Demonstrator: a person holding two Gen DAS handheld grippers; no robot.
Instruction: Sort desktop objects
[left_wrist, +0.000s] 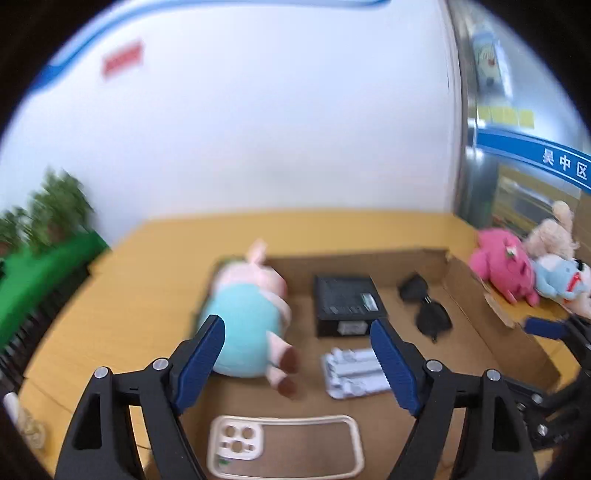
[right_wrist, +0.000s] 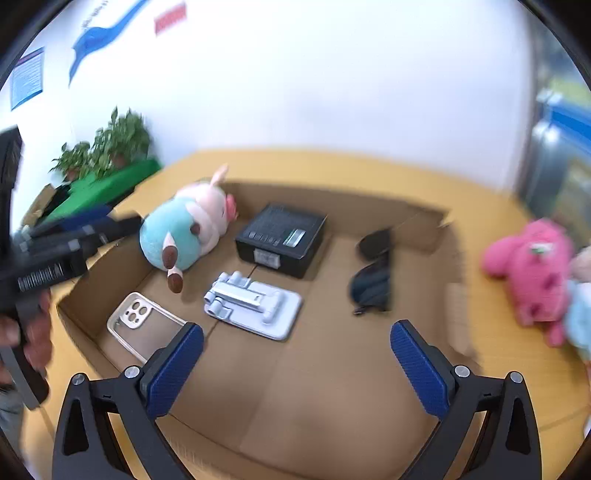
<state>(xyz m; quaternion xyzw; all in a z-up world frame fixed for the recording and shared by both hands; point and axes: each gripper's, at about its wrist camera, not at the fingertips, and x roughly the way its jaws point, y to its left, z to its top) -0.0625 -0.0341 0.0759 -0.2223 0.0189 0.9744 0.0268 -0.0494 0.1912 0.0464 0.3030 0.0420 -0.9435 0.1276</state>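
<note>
A shallow cardboard box (right_wrist: 332, 206) lies on the yellow table. In it are a pig plush in a blue shirt (right_wrist: 184, 232), a black box (right_wrist: 284, 236), a grey phone stand (right_wrist: 255, 302), a pale phone case (right_wrist: 144, 321) and black sunglasses (right_wrist: 373, 273). My right gripper (right_wrist: 297, 328) hangs open over the box's bare near floor, holding nothing. In the left wrist view my left gripper (left_wrist: 297, 326) stands open above the pig plush (left_wrist: 247, 317) and the phone stand (left_wrist: 354, 373), gripping nothing. The phone case (left_wrist: 284, 446) lies below it.
A pink plush (right_wrist: 528, 266) and other soft toys (left_wrist: 557, 273) lie on the table right of the box. Potted plants (right_wrist: 110, 144) and a green surface (right_wrist: 107, 188) stand at the far left. A hand (right_wrist: 33, 339) holds the left gripper there. A white wall rises behind.
</note>
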